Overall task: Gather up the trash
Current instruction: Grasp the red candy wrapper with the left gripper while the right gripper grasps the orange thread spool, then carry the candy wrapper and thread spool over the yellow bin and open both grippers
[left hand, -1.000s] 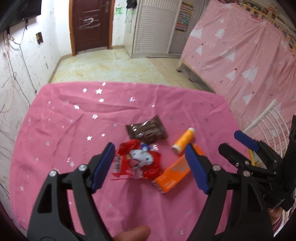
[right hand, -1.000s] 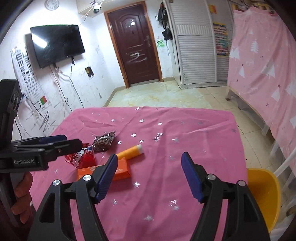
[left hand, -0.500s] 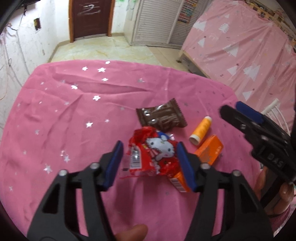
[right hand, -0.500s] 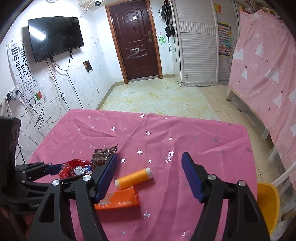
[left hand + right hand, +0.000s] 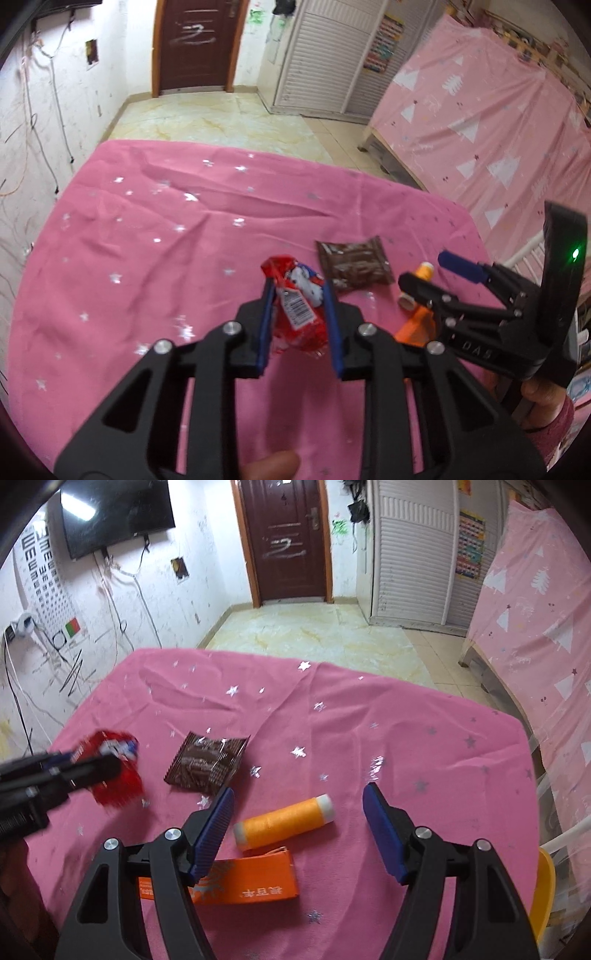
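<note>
My left gripper (image 5: 299, 295) is shut on a red snack wrapper (image 5: 301, 317) and holds it above the pink tablecloth (image 5: 147, 251); the wrapper also shows in the right wrist view (image 5: 114, 771). A brown wrapper (image 5: 352, 264) (image 5: 207, 764) lies flat on the cloth. An orange thread spool (image 5: 284, 821) and an orange box (image 5: 251, 882) lie in front of my open, empty right gripper (image 5: 297, 805). The right gripper (image 5: 436, 273) shows at the right of the left wrist view, over the spool (image 5: 417, 286).
A yellow bin (image 5: 545, 890) stands off the table's right edge. A white chair back (image 5: 528, 251) and a pink-covered bed (image 5: 498, 122) are on the right. Tiled floor, a door (image 5: 284, 535) and a wardrobe lie beyond the table.
My left gripper closed on the red wrapper and lifted it off the cloth. My right gripper moved forward over the spool and the orange box.
</note>
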